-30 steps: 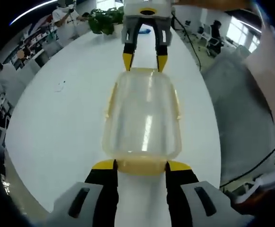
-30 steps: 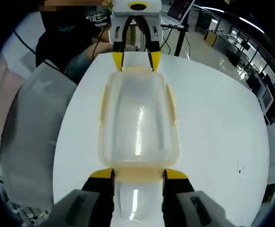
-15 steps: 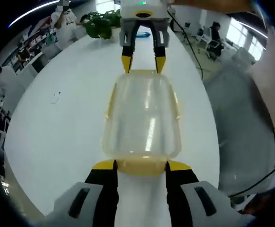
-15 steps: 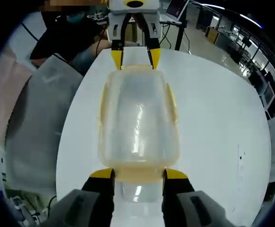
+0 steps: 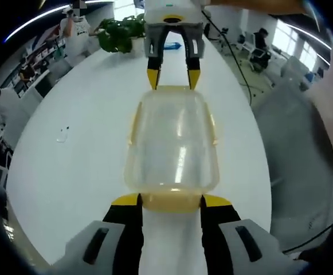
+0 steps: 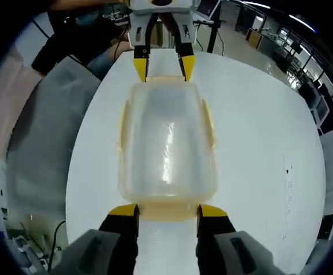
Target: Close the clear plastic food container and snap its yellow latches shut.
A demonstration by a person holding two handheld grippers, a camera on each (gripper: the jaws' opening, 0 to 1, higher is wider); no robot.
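The clear plastic container (image 5: 172, 143) with its lid on hangs between my two grippers, held above the white table (image 5: 63, 183). My left gripper (image 5: 171, 200) is shut on the yellow end latch (image 5: 172, 204) nearest it. Opposite, my right gripper (image 5: 172, 77) grips the far end. In the right gripper view the container (image 6: 166, 143) runs from my right gripper (image 6: 167, 211), shut on its near end latch (image 6: 167, 213), to the left gripper (image 6: 162, 67). The yellow side latches (image 5: 133, 123) stand slightly out from the walls.
The table is long with rounded ends, and a small mark (image 5: 63, 135) lies on it. A potted plant (image 5: 117, 33) stands at its far end. A grey covered shape (image 6: 34, 143) lies beside the table, and a person in dark clothes (image 6: 80, 34) sits beyond it.
Both cameras have moved with the container fixed between the jaws. The table looks farther below and its mark has slid down the left gripper view.
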